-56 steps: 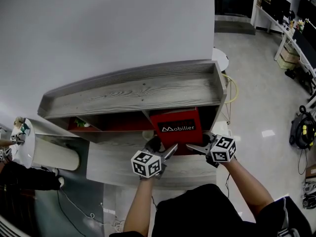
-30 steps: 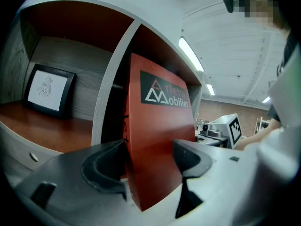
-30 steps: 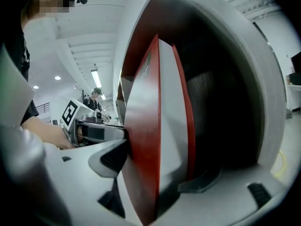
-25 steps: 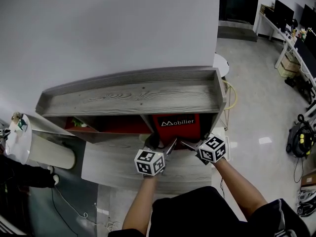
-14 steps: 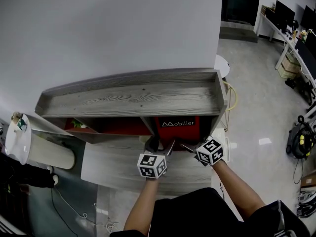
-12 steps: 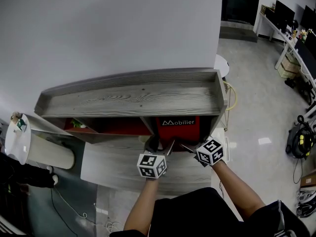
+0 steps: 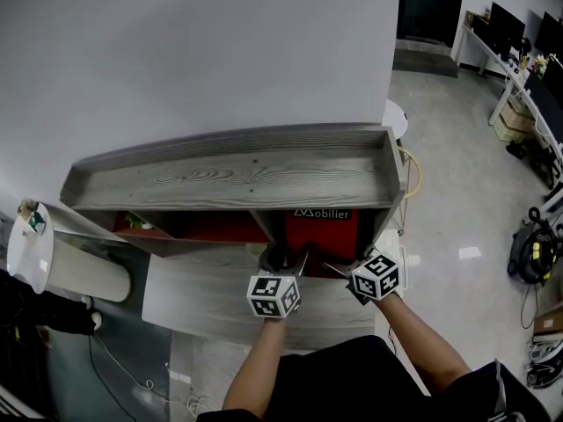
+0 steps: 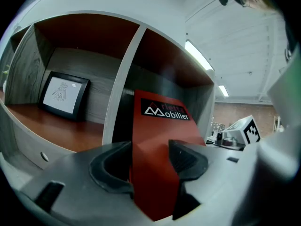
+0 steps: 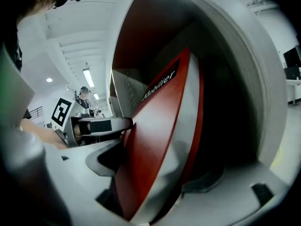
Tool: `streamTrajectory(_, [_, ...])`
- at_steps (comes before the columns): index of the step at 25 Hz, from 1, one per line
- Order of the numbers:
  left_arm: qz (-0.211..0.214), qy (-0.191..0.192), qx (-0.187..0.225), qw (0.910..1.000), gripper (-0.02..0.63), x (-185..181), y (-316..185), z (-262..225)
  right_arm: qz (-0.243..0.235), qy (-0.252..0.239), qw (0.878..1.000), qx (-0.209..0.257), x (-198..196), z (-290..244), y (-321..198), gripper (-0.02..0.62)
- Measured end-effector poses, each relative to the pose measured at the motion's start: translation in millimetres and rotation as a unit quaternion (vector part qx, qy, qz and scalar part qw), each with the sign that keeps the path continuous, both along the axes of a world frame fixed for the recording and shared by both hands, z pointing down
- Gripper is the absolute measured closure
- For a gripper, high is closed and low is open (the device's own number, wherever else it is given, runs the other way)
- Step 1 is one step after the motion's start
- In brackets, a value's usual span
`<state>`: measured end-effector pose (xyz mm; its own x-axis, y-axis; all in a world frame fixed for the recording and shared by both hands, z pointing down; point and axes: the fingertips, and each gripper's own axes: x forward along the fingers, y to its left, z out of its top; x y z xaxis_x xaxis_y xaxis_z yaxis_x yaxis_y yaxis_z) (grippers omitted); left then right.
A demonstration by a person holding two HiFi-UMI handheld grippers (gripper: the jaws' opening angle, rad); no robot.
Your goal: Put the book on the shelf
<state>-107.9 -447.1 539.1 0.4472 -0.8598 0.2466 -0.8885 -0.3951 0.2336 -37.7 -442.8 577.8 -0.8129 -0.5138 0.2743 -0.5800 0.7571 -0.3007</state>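
Shelf point(image 7: 237, 170) hides most of the book point(image 7: 321, 236); left gripper point(image 8: 150, 161), jaws just closing, pinches it; right gripper point(image 9: 155, 173) straddles it wide.

The shelf point(image 7: 237, 170) stands against the wall point(image 7: 193, 51). The book point(image 7: 321, 234) stands in its right compartment, just right of the divider point(image 8: 123, 84). A picture point(image 8: 63, 94) stands at the back of the left compartment. A lower board point(image 7: 202, 297) juts out before both. Desks point(image 7: 528, 55) stand well off to the right
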Motion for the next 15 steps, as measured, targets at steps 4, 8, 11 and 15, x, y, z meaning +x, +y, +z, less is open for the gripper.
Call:
streamTrajectory(4, [0.002,-0.004,0.002,1.0,0.364,0.4,0.2,-1.6,0.008,0.013,1.0,0.01,1.6,0.6,-1.3,0.218])
streamTrajectory(8, [-0.001,-0.008,0.017,0.9998,0.37,-0.6,0.7,-9.8,0.021,0.051,0.997,0.053,3.2,-6.1,-6.6,0.218])
streamTrajectory(11, [-0.008,-0.005,0.029,0.9995,0.371,-2.5,1.1,-15.1,0.029,0.069,0.995,0.067,2.8,-10.9,-11.0,0.222])
streamTrajectory(15, [-0.016,0.008,0.036,0.9992,0.371,-4.6,2.3,-20.4,0.033,0.075,0.993,0.08,1.8,-17.7,-11.0,0.225])
